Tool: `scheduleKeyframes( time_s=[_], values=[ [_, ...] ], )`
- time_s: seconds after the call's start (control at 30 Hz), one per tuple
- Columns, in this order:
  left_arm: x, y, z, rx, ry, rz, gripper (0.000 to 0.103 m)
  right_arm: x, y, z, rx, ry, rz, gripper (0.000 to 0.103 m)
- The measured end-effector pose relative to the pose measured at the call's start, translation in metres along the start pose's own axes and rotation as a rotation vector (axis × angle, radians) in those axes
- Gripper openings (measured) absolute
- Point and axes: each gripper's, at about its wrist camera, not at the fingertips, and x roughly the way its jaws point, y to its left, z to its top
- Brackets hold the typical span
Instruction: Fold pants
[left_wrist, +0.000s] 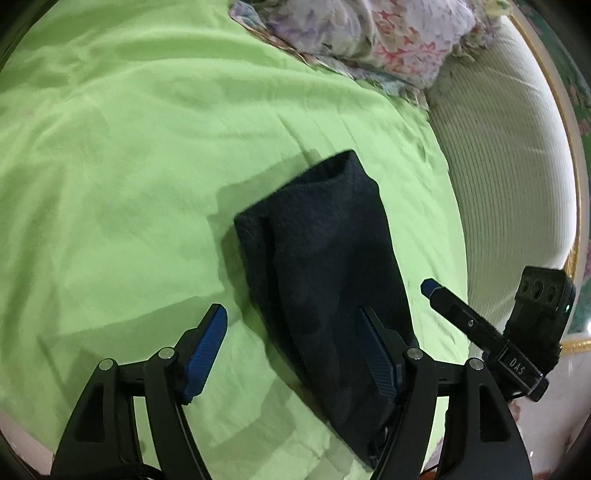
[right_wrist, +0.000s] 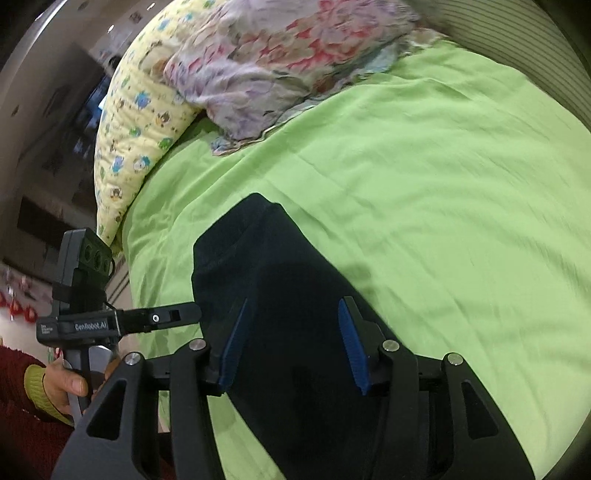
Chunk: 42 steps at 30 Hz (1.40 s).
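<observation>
Green bedding is seen spread over a bed in the left wrist view, with a flowered cloth bunched at the far end and a ribbed white headboard at the right. On the sheet the dark pants are laid as a narrow, compact bundle, already doubled over on themselves. The left tool is held with its fingers well apart, one blue pad over bare sheet and the other above the near part of the pants; nothing is gripped. The right tool is glimpsed just beside the bundle's right edge (only one finger shows here).

From the right wrist view the same green bedding is shown, with a yellow patterned pillow and the flowered cloth beyond. The pants lie beneath the right tool, whose fingers are spread and clamped on nothing. The left tool is seen at the bundle's left edge.

Folding is judged largely finished; at most a last fold or some smoothing may be left.
</observation>
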Motion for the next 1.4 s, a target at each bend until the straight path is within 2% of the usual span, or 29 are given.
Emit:
scheduleKeyframes(
  time_s=[0.13,0.4,0.6,0.77,0.8,0.87,0.93,1.03,1.13,1.4],
  values=[
    [0.003,0.005,0.002,-0.05,-0.021,0.028,0.074,0.014,0.002,0.021,-0.056,0.047,0.005,0.051],
    [0.015,0.008,0.005,-0.105,-0.025,0.038,0.074,0.047,0.004,0.058,-0.135,0.146,0.053,0.051],
    [0.017,0.006,0.008,-0.092,-0.043,0.016,0.074,0.072,0.007,0.067,-0.18,0.209,0.067,0.051],
    [0.019,0.013,0.013,-0.119,-0.052,-0.033,0.07,0.089,0.01,0.066,-0.195,0.257,0.075,0.049],
    [0.02,0.014,0.014,-0.124,-0.051,-0.06,0.067,0.09,0.01,0.066,-0.195,0.253,0.075,0.046],
    [0.023,0.017,0.017,-0.13,-0.042,-0.099,0.056,0.09,0.009,0.066,-0.181,0.242,0.085,0.034],
    [0.027,0.017,0.019,-0.124,-0.018,-0.115,0.043,0.087,0.009,0.065,-0.179,0.227,0.085,0.027],
    [0.023,0.01,0.022,-0.083,-0.015,-0.13,0.035,0.075,0.009,0.062,-0.175,0.194,0.088,0.022],
    [0.014,-0.009,0.022,-0.017,-0.019,-0.155,0.03,0.052,0.003,0.059,-0.139,0.125,0.101,0.021],
    [-0.009,-0.082,0.01,0.179,-0.01,-0.228,0.029,-0.028,-0.01,0.034,-0.078,-0.046,0.113,0.02]
  ],
)
